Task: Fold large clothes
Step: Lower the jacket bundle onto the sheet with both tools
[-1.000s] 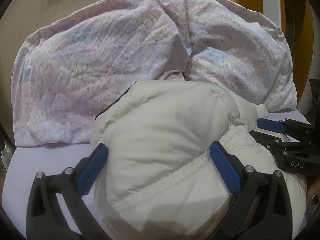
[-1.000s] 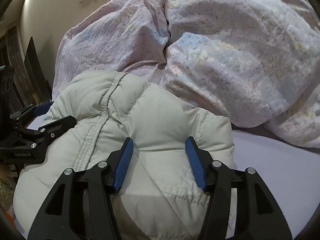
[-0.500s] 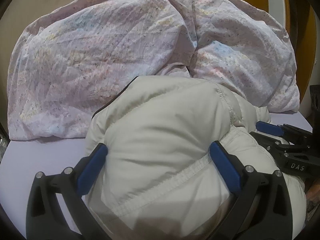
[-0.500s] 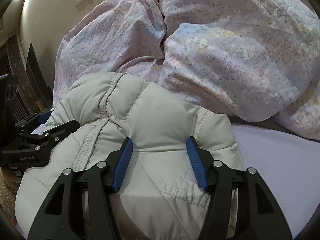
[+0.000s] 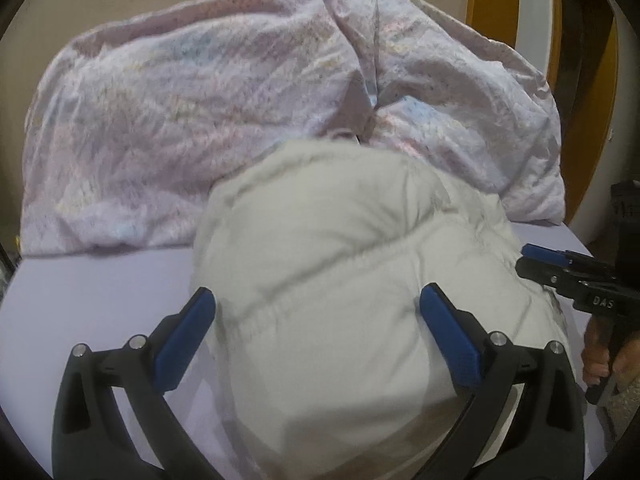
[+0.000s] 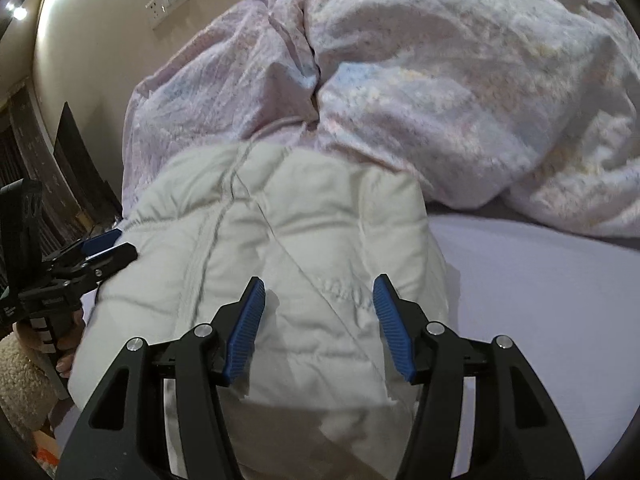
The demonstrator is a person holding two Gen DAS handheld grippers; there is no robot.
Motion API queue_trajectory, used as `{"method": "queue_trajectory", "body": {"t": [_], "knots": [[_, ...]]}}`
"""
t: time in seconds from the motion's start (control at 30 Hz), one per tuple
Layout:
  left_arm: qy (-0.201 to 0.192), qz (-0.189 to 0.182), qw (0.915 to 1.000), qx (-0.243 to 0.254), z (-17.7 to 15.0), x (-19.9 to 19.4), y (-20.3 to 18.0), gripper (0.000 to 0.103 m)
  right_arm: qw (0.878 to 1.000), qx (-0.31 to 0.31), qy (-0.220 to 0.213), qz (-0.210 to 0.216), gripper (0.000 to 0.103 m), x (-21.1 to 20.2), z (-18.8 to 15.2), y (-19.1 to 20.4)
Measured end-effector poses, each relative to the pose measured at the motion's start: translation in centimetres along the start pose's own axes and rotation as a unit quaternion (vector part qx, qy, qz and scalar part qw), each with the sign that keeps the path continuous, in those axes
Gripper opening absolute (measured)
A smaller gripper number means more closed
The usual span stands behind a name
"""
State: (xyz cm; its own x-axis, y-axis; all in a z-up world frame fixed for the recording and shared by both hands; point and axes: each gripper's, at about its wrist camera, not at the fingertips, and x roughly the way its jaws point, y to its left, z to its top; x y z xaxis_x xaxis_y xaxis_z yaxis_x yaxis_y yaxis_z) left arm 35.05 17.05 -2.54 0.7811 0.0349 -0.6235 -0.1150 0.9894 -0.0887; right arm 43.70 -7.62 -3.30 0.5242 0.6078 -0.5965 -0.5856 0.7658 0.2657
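Left gripper (image 5: 316, 320) wide open, blue pads flanking a bulge of the cream puffer jacket (image 5: 352, 280); probably resting against the padding rather than pinching it, though blur hides the contact. Right gripper (image 6: 318, 320) about half open over the jacket's quilted panel, pads clear of the fabric on both sides, gripping nothing.

Jacket bundled at centre on the lavender sheet (image 6: 540, 300), its far edge at 12 o'clock touching the floral duvet (image 5: 200, 112).

To fold well: flatten the puffed bulk first, catch a seam or hem instead of loose filling, move both grippers evenly, keep the bundle off the duvet.

Count: two grippers, one jacket, one duvet, one wall socket plate (image 6: 168, 0) at 11 o'clock.
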Motion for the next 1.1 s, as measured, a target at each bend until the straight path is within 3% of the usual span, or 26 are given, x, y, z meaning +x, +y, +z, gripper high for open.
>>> {"method": "queue_trajectory", "body": {"t": [0.17,0.33,0.57,0.73,0.87,0.97,1.1], "knots": [[0.001,0.017,0.9998,0.008,-0.8,1.2,-0.5,0.101,1.0,-0.017,0.015,-0.01,0.059,1.8,-0.6,0.5],[-0.003,0.025,0.9997,0.006,-1.2,1.8,-0.3,0.101,1.0,-0.004,0.017,0.01,0.06,2.9,-1.0,-0.2],[-0.011,0.038,0.9992,0.003,-1.3,2.0,-0.3,0.101,1.0,0.013,0.01,-0.011,0.06,2.9,-1.1,0.1],[-0.023,0.052,0.9984,-0.003,-1.2,-0.6,-0.6,0.101,0.998,0.024,0.01,-0.054,0.062,1.1,-1.1,1.4],[-0.035,0.045,0.9983,0.009,-2.0,-3.6,-1.1,0.101,0.999,0.037,-0.005,-0.037,0.062,-1.9,-2.5,1.9],[-0.019,0.06,0.9977,0.024,-2.4,-3.1,-1.6,0.101,0.998,0.043,0.009,-0.048,0.063,-1.0,-3.5,1.7],[-0.01,0.06,0.9981,0.002,-2.3,-4.6,-1.7,0.101,0.996,0.054,0.018,-0.062,0.068,-1.9,-3.1,2.1]]}}
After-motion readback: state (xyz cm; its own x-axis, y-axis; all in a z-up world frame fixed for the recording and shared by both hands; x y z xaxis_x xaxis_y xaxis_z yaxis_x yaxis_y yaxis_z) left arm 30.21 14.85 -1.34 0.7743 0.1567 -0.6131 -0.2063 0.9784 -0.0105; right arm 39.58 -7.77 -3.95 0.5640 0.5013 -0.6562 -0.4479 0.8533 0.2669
